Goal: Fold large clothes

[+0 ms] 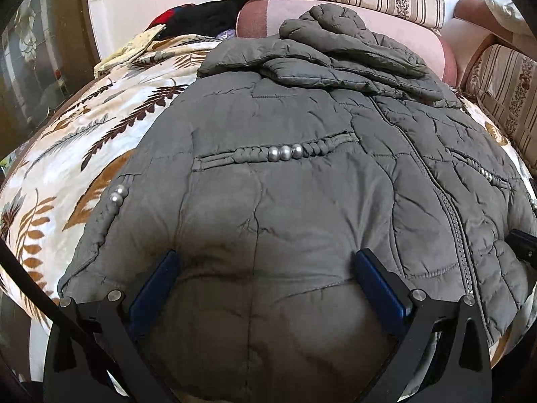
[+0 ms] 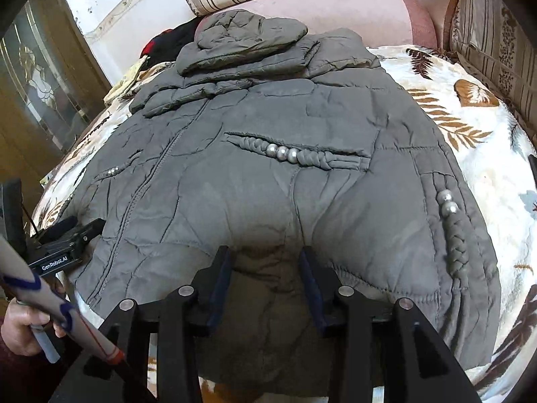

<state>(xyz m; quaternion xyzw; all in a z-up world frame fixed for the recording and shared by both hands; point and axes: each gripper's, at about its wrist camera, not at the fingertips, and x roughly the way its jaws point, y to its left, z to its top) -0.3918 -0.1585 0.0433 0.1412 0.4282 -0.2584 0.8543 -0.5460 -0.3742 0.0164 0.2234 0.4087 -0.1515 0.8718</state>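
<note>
While the grey quilted jacket (image 1: pixel 285 174) lies spread front-up on the leaf-patterned blanket (image 1: pixel 77 154), zip closed and hood and sleeves already gathered at the far end against the pink cushion (image 1: pixel 416 33), the step in hand looks like taking hold of the near hem to fold the lower half up toward the hood.

The left gripper (image 1: pixel 266 268) has its jaws spread wide over the hem panel to the left of the zipper (image 1: pixel 449 201), nothing between them. The right gripper (image 2: pixel 266 262) has its jaws closer together yet still apart, straddling a puckered ridge of fabric near the hem; whether the pads already press that ridge I cannot tell.

To do this well, I would bite deep enough to catch both layers of the padded shell, set the two grips level on either side of the zip, and lift together so the hem travels straight. The padding is slippery and springy, so a shallow pinch may slide off.

The right wrist view alone shows the left gripper at the near left hem and the person's hand (image 2: pixel 20 325) behind it, plus the beaded braid (image 2: pixel 453 228) along the right edge. The left wrist view alone shows the zipper teeth clearly.
</note>
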